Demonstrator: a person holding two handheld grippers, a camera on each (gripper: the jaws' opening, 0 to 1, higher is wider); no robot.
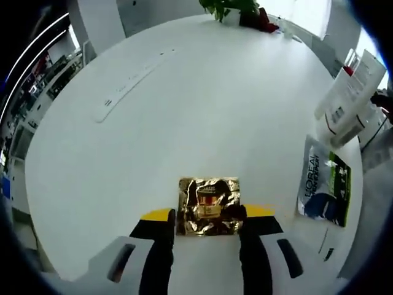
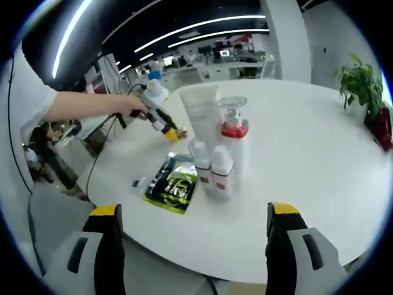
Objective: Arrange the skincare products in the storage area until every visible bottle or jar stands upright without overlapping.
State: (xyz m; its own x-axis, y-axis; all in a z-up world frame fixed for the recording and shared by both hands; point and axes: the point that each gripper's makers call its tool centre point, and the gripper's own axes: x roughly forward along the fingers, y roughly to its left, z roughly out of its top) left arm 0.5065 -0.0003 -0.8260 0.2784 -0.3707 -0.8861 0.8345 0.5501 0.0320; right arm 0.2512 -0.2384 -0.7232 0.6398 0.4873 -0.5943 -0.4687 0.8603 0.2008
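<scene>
A crinkled gold foil sachet point(image 1: 209, 206) sits between the black, yellow-tipped jaws of my left gripper point(image 1: 206, 216), which press on its two sides. In the right gripper view the left gripper point(image 2: 161, 121) hovers over the round white table point(image 2: 307, 153) with the gold sachet point(image 2: 180, 132) at its tip. A white tube point(image 2: 199, 110), a pump bottle with a red collar point(image 2: 233, 132) and two small white bottles point(image 2: 212, 169) stand upright in a cluster. A dark and green L'Oreal sachet point(image 2: 172, 183) lies flat beside them. My right gripper point(image 2: 194, 212) is open, short of the cluster.
The cluster of white bottles point(image 1: 350, 98) and the L'Oreal sachet point(image 1: 324, 184) lie right of the left gripper, near the table edge. A long white strip point(image 1: 132, 80) rests on the far left. A potted plant point(image 2: 362, 83) stands at the far edge. A person's arm point(image 2: 86, 104) holds the left gripper.
</scene>
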